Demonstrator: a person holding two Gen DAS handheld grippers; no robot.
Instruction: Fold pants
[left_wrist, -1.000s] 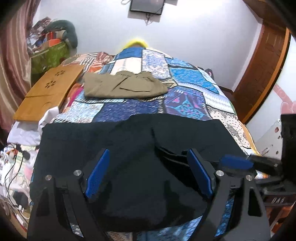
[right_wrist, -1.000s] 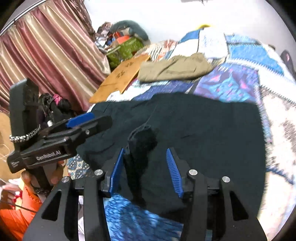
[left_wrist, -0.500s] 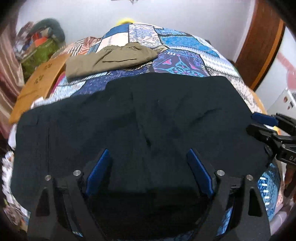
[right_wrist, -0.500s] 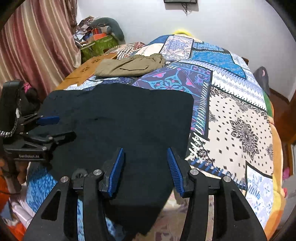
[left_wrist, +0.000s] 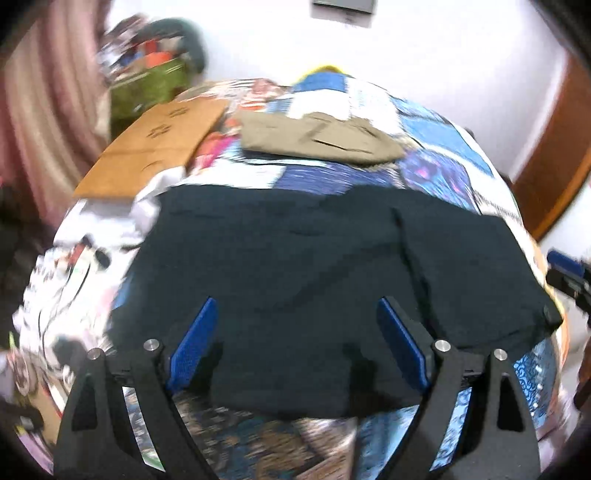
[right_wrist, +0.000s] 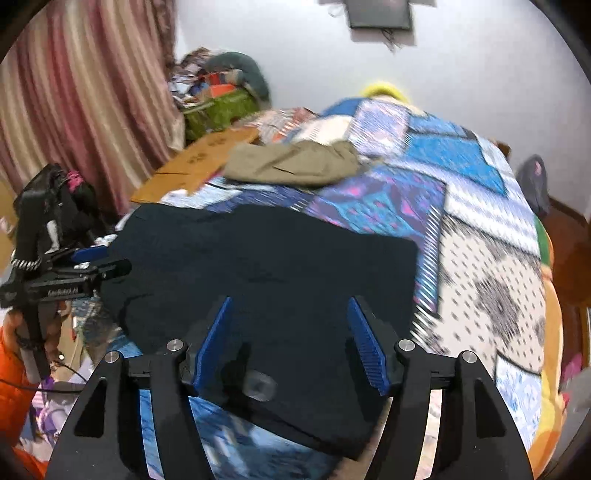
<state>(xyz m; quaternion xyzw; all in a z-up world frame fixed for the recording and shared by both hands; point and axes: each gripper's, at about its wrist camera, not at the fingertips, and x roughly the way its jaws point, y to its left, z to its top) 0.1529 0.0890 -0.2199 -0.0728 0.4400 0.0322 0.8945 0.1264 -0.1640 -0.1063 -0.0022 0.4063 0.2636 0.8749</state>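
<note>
Black pants lie spread flat on the patchwork bed cover, near the front edge; they also show in the right wrist view. My left gripper is open and empty, hovering over the pants' near edge. My right gripper is open and empty above the pants' near right part. The left gripper also shows at the left of the right wrist view, beside the pants' left end. The right gripper's tip shows at the right edge of the left wrist view.
Folded khaki pants lie farther back on the bed, also in the right wrist view. A wooden board rests at the bed's left. Clutter and a green bag stand by the curtain. A wooden door is at the right.
Both grippers have pulled back and risen from the pants, which now lie flat. The right gripper's jaws have opened wider. Both views are blurred by motion.
</note>
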